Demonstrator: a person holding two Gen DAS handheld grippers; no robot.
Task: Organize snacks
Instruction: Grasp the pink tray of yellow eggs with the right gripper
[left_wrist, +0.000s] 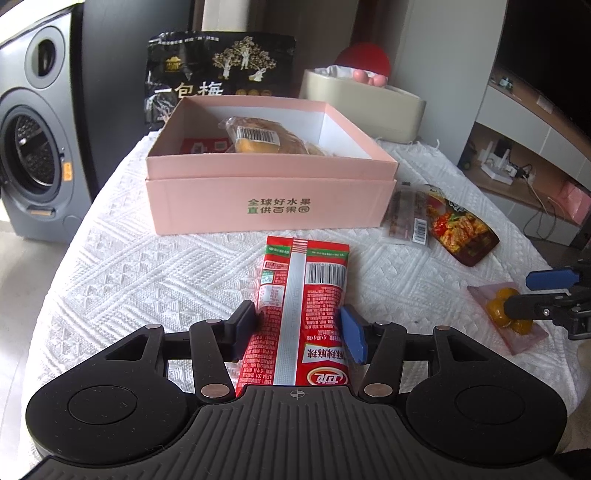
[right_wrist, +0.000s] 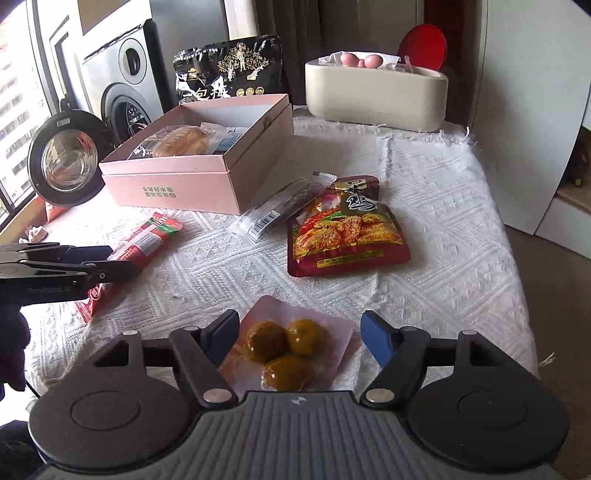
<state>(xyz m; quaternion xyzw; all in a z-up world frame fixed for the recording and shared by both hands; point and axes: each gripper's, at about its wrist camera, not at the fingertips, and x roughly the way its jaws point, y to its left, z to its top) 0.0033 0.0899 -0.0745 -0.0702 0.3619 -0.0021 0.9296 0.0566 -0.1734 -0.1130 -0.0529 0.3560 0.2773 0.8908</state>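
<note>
My left gripper (left_wrist: 299, 328) is shut on a red snack packet (left_wrist: 303, 295), its pads pressed on both sides; it lies just above or on the white tablecloth in front of the open pink box (left_wrist: 269, 206). The box holds a wrapped bread (left_wrist: 258, 136) and other packets. My right gripper (right_wrist: 299, 336) is open, its fingers on either side of a clear pouch with three yellow-brown balls (right_wrist: 284, 350) on the cloth. In the right wrist view the left gripper (right_wrist: 110, 267) holds the red packet (right_wrist: 147, 240) at the left.
A dark red spicy snack pouch (right_wrist: 343, 229) and a clear barcoded packet (right_wrist: 273, 210) lie right of the box (right_wrist: 192, 184). A black plum bag (left_wrist: 218, 77) stands behind the box. A beige container (left_wrist: 362, 107) sits at the back right. A washing machine (left_wrist: 33, 147) stands left of the table.
</note>
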